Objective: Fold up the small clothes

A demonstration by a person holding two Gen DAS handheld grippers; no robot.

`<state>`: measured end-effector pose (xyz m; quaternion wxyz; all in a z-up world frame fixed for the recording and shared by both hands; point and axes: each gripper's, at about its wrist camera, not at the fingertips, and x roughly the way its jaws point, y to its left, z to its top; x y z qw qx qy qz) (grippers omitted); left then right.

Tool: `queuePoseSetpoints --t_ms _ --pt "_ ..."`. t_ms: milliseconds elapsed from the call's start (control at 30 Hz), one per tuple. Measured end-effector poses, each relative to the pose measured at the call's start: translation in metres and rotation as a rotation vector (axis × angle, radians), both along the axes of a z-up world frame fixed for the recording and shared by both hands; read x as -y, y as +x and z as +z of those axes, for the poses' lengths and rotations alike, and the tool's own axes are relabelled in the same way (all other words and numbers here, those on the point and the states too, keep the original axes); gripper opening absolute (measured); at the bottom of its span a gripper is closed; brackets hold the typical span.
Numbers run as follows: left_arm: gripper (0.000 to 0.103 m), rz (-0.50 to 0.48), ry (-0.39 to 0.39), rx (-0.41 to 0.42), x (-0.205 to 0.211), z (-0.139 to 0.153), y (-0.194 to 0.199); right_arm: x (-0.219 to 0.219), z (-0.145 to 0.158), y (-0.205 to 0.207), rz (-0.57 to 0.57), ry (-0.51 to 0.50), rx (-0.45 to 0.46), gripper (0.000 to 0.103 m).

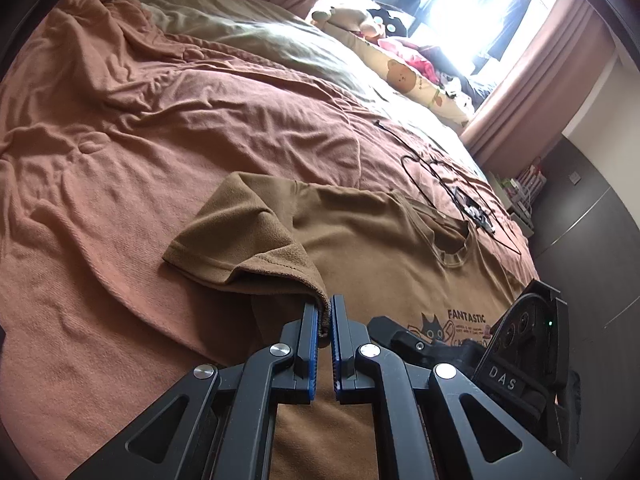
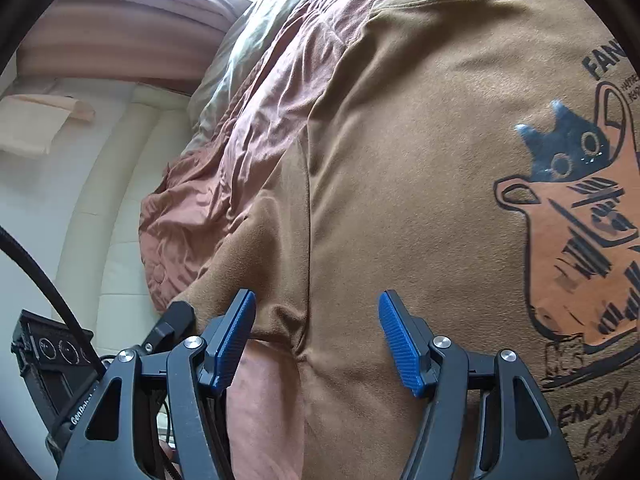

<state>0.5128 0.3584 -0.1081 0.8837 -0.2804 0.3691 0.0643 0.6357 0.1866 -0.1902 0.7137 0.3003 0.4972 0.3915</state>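
Note:
A brown T-shirt (image 1: 372, 236) with a black cat print lies face up on the rust-coloured bedspread (image 1: 120, 128). My left gripper (image 1: 325, 312) is shut on the hem of the shirt's sleeve (image 1: 256, 240), which is lifted and folded over toward the body. In the right wrist view the same T-shirt (image 2: 420, 152) fills the frame, its cat print (image 2: 572, 184) at the right. My right gripper (image 2: 316, 308) stands open just above the underarm seam, with a blue pad (image 2: 236, 336) on either side of it, holding nothing. The right gripper's body (image 1: 524, 344) shows low right in the left wrist view.
A black cable (image 1: 436, 172) and a small dark device lie on the bed beyond the collar. Pillows and soft toys (image 1: 360, 20) crowd the window end. A dark cabinet (image 1: 592, 220) flanks the bed's right edge. A cream padded headboard (image 2: 120, 200) is at left in the right wrist view.

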Motion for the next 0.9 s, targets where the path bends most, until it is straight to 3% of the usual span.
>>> queuePoseSetpoints --t_ms 200,333,367,567,900 --pt "0.008 -0.08 -0.048 -0.062 0.023 -0.016 0.005 0.017 -0.001 -0.004 -0.025 0.015 -0.034 0.062" --pt "0.051 -0.085 -0.058 -0.069 0.022 -0.013 0.0 0.025 0.001 -0.003 -0.017 0.009 -0.049 0.062" --pt "0.054 -0.067 -0.048 -0.056 0.019 -0.01 -0.003 0.024 0.002 -0.002 -0.01 0.01 -0.049 0.062" --pt "0.056 0.047 -0.03 -0.062 -0.015 -0.008 -0.01 0.019 0.008 0.0 0.016 0.027 -0.033 0.062" --pt "0.056 0.177 0.021 -0.131 -0.064 -0.043 0.018 0.012 -0.003 0.007 0.055 0.058 -0.019 0.062"
